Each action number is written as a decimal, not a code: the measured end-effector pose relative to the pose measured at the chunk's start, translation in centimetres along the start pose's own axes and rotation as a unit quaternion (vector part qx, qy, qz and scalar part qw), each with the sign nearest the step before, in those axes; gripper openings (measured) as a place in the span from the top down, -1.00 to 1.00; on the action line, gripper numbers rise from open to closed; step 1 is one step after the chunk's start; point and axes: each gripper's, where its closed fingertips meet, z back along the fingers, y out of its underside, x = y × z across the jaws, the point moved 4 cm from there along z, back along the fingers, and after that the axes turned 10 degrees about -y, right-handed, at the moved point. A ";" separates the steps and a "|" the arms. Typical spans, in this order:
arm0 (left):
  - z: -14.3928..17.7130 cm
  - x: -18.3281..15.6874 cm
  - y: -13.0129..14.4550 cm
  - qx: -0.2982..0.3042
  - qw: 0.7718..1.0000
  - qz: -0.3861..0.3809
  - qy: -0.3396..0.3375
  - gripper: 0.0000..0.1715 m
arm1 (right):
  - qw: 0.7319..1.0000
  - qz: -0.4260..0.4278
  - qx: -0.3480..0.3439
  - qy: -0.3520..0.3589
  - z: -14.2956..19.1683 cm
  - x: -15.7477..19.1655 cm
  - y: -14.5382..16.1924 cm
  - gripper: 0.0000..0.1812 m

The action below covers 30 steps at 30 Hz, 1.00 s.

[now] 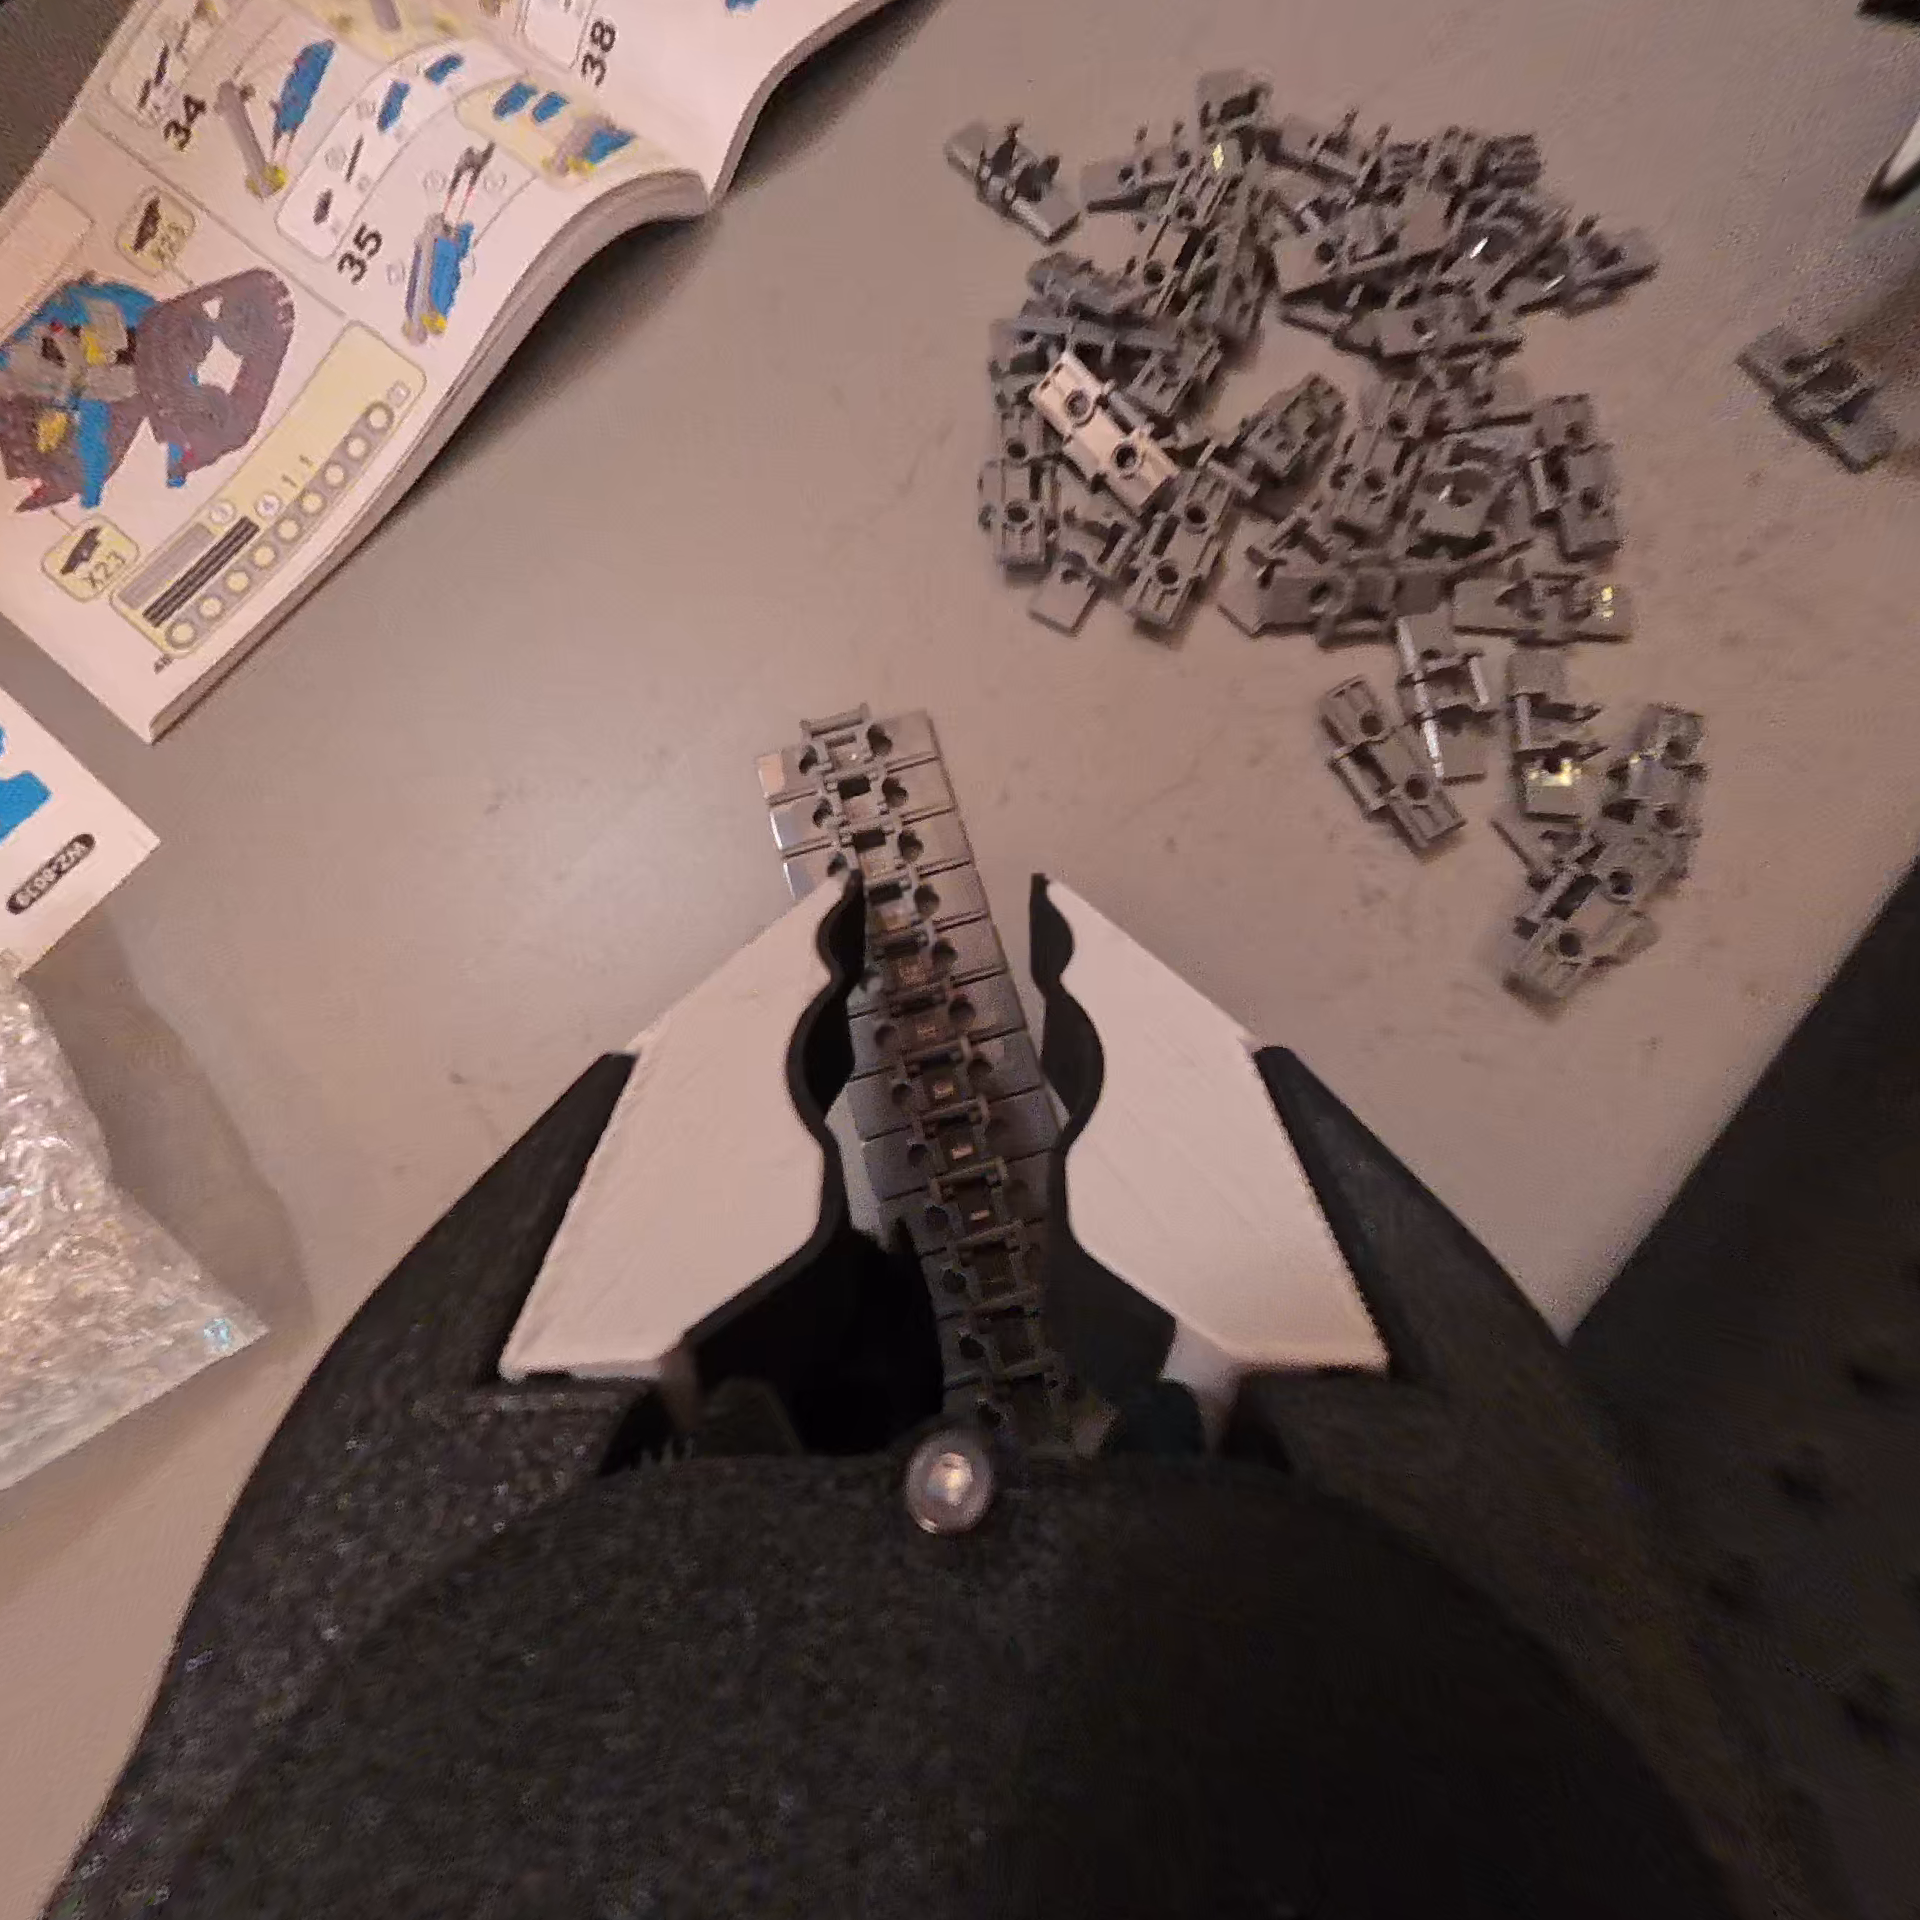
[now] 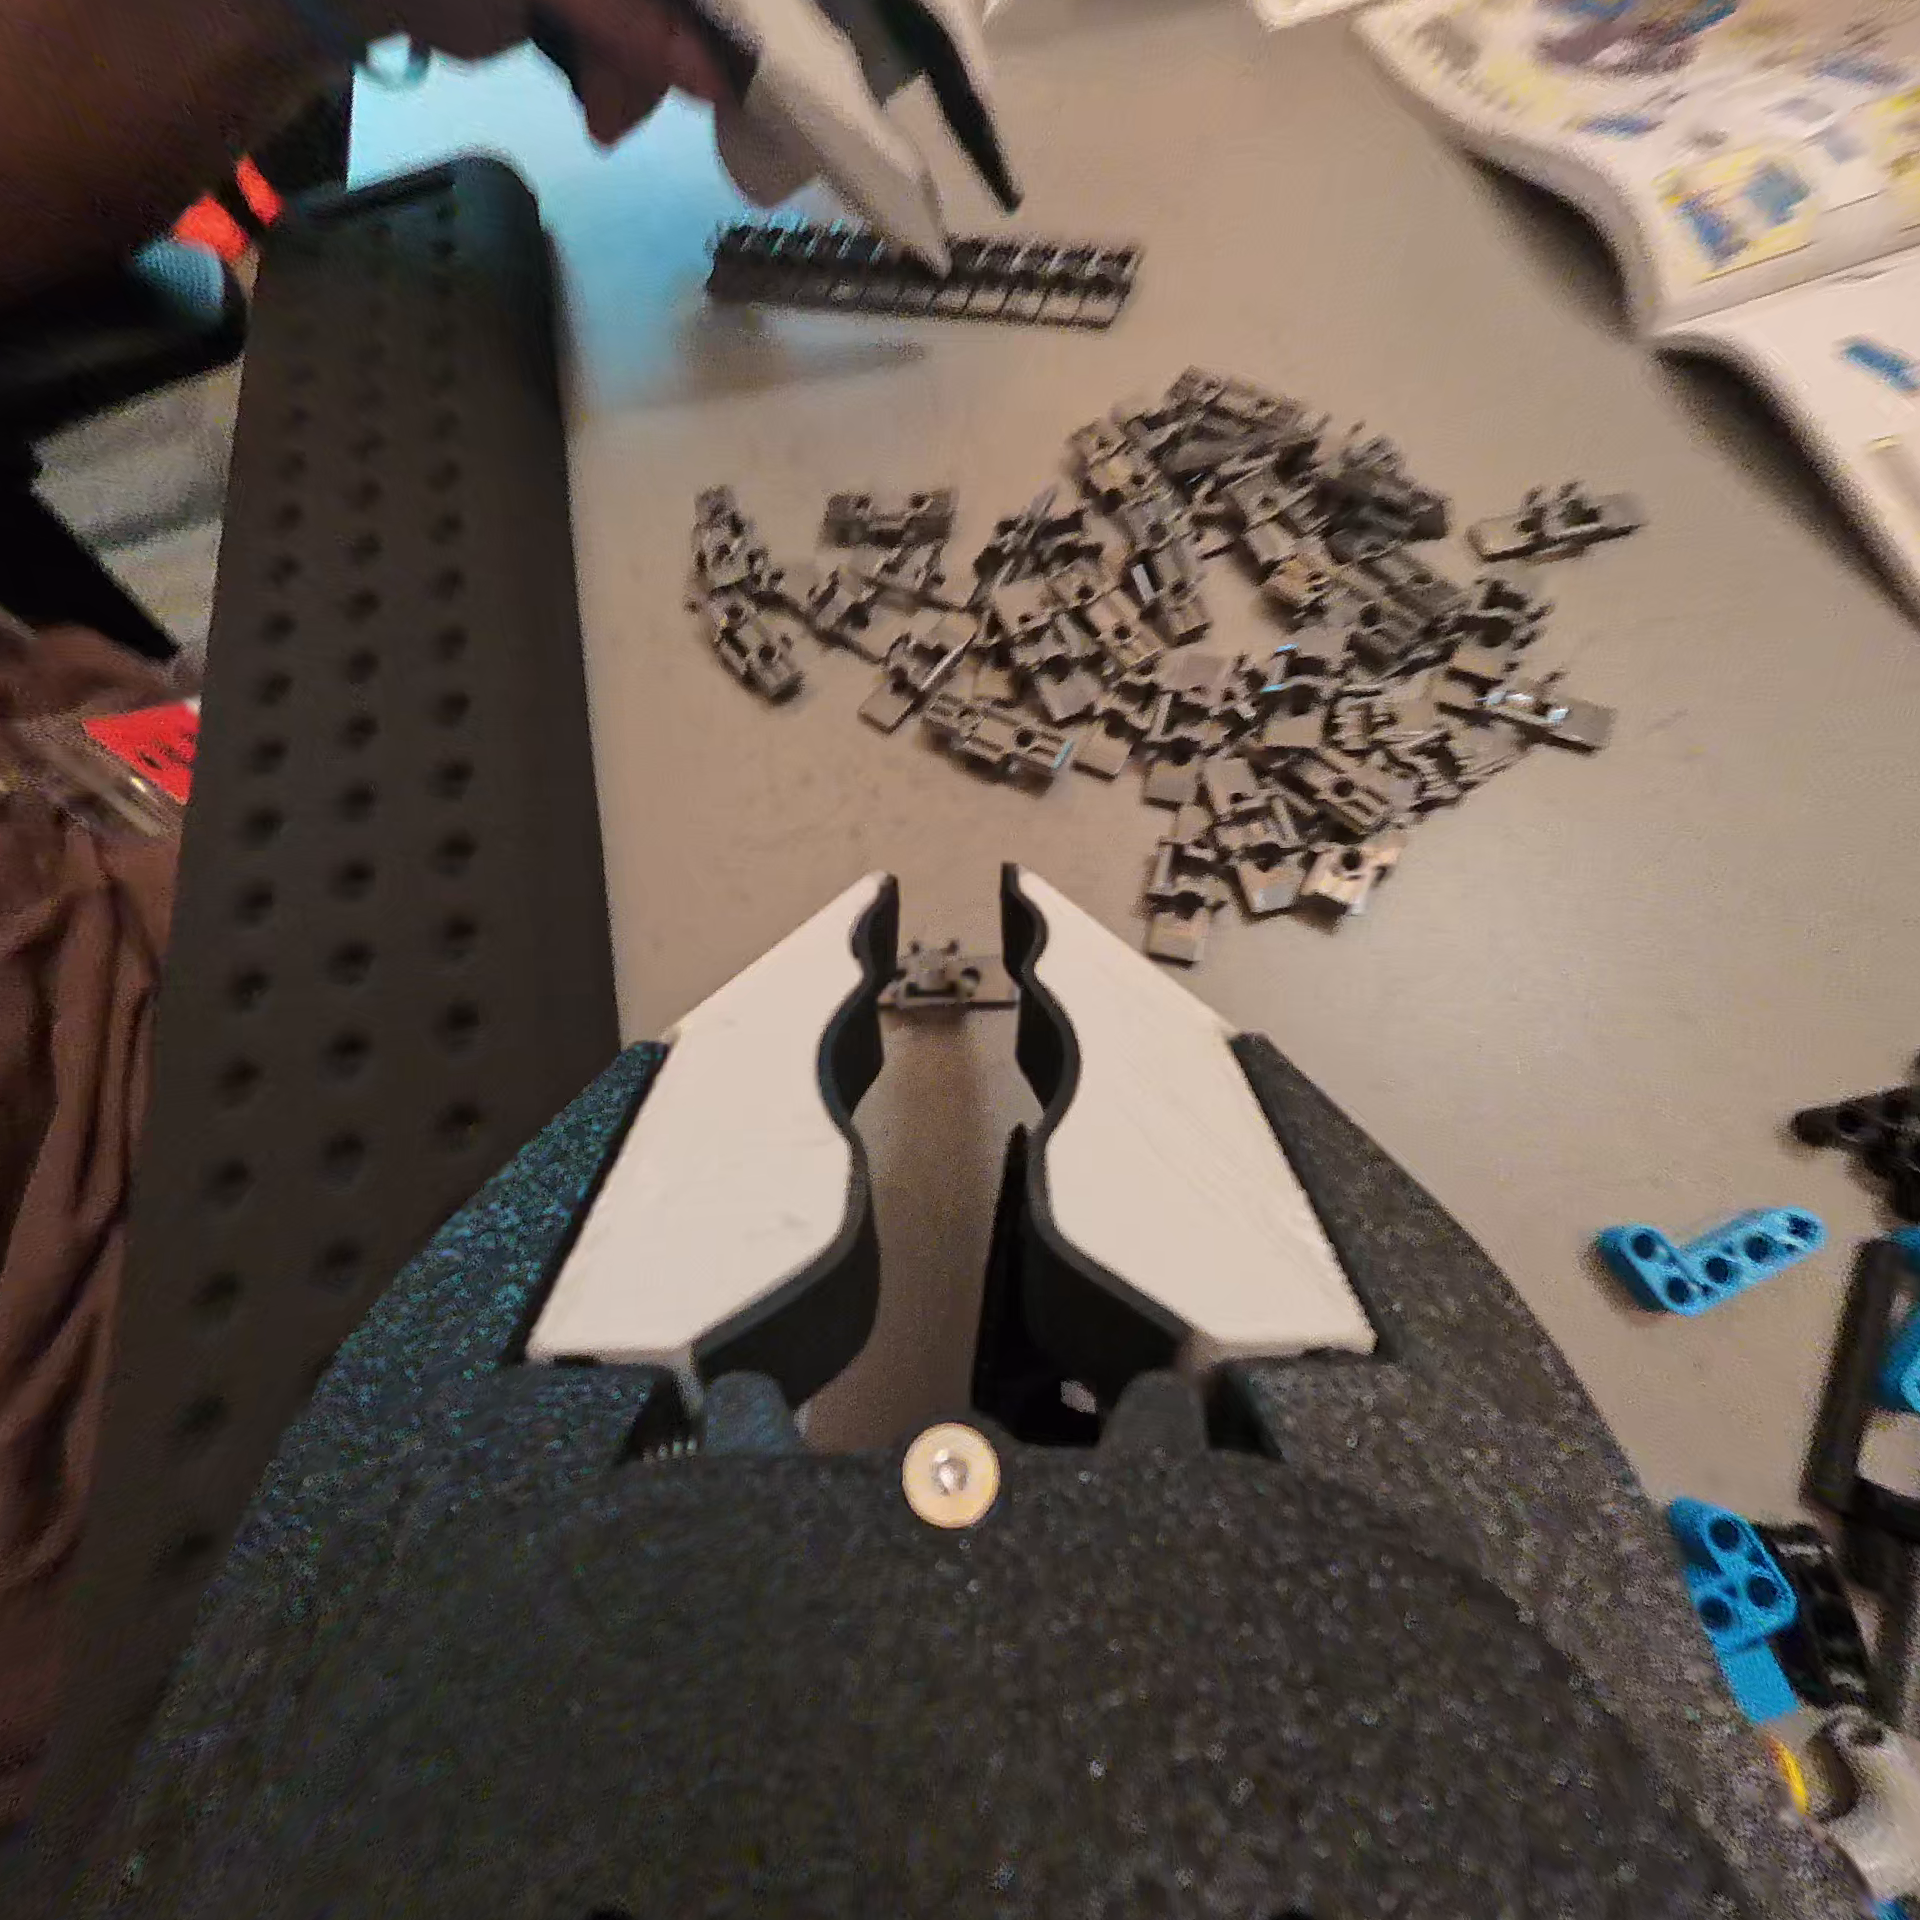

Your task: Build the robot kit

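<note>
My left gripper [image 1: 940,883] is shut on a chain of joined grey track links [image 1: 914,997] that runs lengthwise between its fingers and sticks out past the tips. In the right wrist view the left gripper [image 2: 935,208] holds this chain [image 2: 1029,281] level, a little above the table. My right gripper [image 2: 948,883] is shut on a single grey track link [image 2: 943,977], pinched crosswise just behind its fingertips. A pile of loose grey track links [image 1: 1320,384] lies on the grey table [image 1: 623,675], ahead and right of the left gripper; in the right wrist view the pile [image 2: 1195,644] is just beyond the right gripper.
An open instruction booklet [image 1: 312,260] lies at the far left, with a leaflet [image 1: 52,831] and a clear plastic bag [image 1: 73,1226] nearer. The black perforated back of a chair [image 2: 384,727] stands left of the right gripper. Blue angled beams [image 2: 1704,1257] and a black frame [image 2: 1860,1403] lie at the right. There is about 20 cm between the tips of the two grippers.
</note>
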 end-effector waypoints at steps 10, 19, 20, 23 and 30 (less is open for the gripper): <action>0.4 0.6 0.4 0.007 1.000 0.022 -0.019 0.58 | 0.998 -0.011 -0.014 0.065 0.2 -1.7 0.1 0.85; 6.6 -0.1 5.0 0.028 0.999 0.028 0.022 0.66 | 0.995 0.026 -0.036 0.089 0.1 -0.1 -1.3 0.87; 7.0 -0.3 5.7 0.030 0.999 0.011 0.010 0.68 | 0.994 0.036 -0.033 0.093 -0.1 -0.1 -1.4 0.88; 7.2 0.2 7.2 0.044 0.998 0.018 -0.032 0.69 | 0.995 0.039 -0.019 0.095 -0.4 -0.6 -1.1 0.89; 6.6 -0.1 7.6 0.046 0.996 0.070 -0.043 0.63 | 0.995 0.018 -0.022 0.096 0.1 -1.5 -0.5 0.89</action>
